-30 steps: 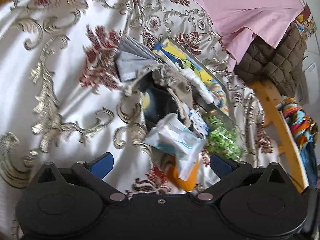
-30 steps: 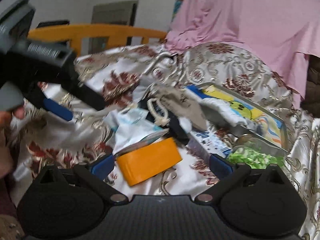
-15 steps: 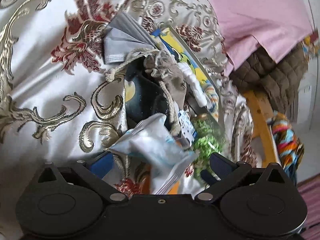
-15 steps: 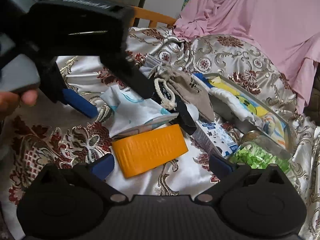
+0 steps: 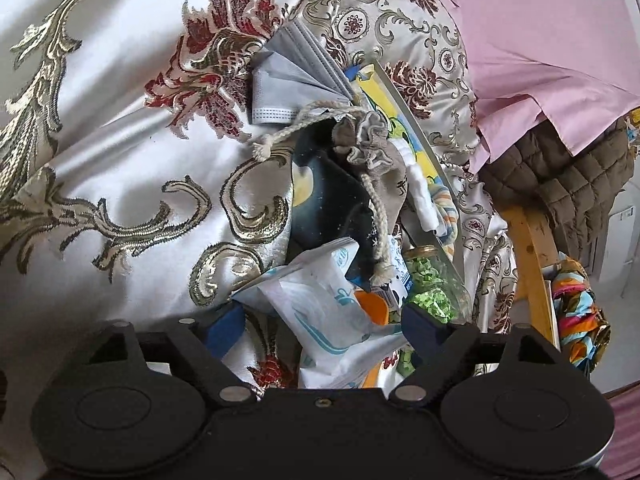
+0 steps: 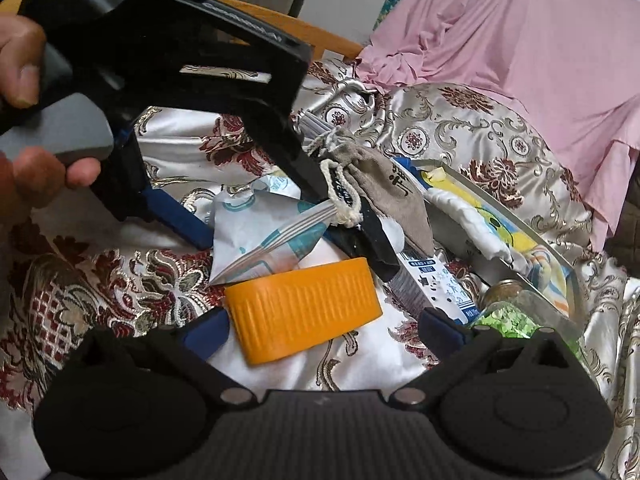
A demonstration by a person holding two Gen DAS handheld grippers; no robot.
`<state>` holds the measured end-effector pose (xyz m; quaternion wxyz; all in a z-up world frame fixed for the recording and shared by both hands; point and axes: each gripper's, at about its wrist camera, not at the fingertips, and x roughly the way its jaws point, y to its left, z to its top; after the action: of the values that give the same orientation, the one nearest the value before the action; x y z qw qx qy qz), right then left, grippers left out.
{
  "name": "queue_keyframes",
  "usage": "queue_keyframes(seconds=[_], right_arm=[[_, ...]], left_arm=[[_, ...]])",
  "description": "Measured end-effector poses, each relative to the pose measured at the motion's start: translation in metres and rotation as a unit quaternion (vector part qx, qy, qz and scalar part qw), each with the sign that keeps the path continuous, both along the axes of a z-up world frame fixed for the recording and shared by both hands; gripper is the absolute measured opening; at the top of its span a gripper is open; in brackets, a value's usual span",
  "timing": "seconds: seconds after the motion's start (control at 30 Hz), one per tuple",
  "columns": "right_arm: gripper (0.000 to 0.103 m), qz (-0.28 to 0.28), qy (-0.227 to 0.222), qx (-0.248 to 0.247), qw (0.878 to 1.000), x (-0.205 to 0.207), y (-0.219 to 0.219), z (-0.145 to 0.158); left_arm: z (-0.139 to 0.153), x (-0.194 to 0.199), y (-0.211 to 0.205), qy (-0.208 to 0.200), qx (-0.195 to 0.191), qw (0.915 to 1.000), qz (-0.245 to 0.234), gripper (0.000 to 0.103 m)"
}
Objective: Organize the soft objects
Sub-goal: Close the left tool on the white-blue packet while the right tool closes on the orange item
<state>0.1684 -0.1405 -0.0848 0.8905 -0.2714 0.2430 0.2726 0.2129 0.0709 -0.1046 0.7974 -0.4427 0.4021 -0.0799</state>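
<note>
A pile lies on the brocade cloth (image 5: 120, 128). A white and blue soft packet (image 5: 320, 312) sits between the open fingers of my left gripper (image 5: 324, 324), not gripped; it shows in the right wrist view (image 6: 260, 232) too. A grey drawstring pouch (image 5: 380, 152) (image 6: 384, 188) lies on a dark cloth (image 5: 328, 200). A grey face mask (image 5: 292, 76) lies beyond. My right gripper (image 6: 324, 328) is open around an orange band (image 6: 304, 304). The left gripper (image 6: 260, 208) hangs over the packet in that view.
A picture tray (image 6: 500, 216) holds a white cloth strip (image 6: 468, 216). A jar of green bits (image 6: 520, 312) and a small printed box (image 6: 436, 284) lie at the right. Pink fabric (image 6: 500, 40) and a yellow wooden chair frame (image 5: 528, 256) are behind.
The left gripper has dropped closer onto the pile, so the white packet now sits between its fingers. The right gripper has edged forward toward the orange band.
</note>
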Motion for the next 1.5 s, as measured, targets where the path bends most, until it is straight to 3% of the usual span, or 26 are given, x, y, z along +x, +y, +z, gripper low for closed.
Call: queue_keyframes(seconds=[0.27, 0.4, 0.53, 0.77, 0.9, 1.17, 1.5], right_arm=[[0.083, 0.019, 0.007, 0.002, 1.0, 0.0, 0.003, -0.002], [0.079, 0.023, -0.004, -0.01, 1.0, -0.003, 0.005, -0.002], [0.077, 0.027, -0.028, -0.035, 0.999, -0.01, 0.009, -0.005], [0.059, 0.036, -0.017, -0.035, 0.999, -0.011, 0.01, -0.005], [0.051, 0.04, -0.014, -0.048, 0.998, -0.013, 0.012, -0.006], [0.033, 0.012, -0.023, -0.061, 0.998, -0.012, 0.007, -0.002], [0.02, -0.021, -0.057, -0.074, 0.995, -0.009, -0.002, 0.005]], left_arm=[[-0.004, -0.002, 0.005, 0.007, -0.01, 0.9999, 0.007, 0.073], [-0.006, -0.004, 0.007, 0.012, -0.015, 0.9998, 0.008, 0.067], [-0.006, -0.006, 0.005, 0.01, -0.007, 0.9999, 0.004, 0.063], [-0.003, -0.008, -0.004, 0.0, 0.009, 0.9997, -0.023, 0.052], [0.003, -0.008, -0.012, -0.014, 0.033, 0.9984, -0.044, 0.045], [0.01, -0.011, -0.018, -0.036, 0.069, 0.9953, -0.058, 0.043], [0.03, -0.022, -0.039, -0.107, 0.148, 0.9783, -0.097, 0.041]])
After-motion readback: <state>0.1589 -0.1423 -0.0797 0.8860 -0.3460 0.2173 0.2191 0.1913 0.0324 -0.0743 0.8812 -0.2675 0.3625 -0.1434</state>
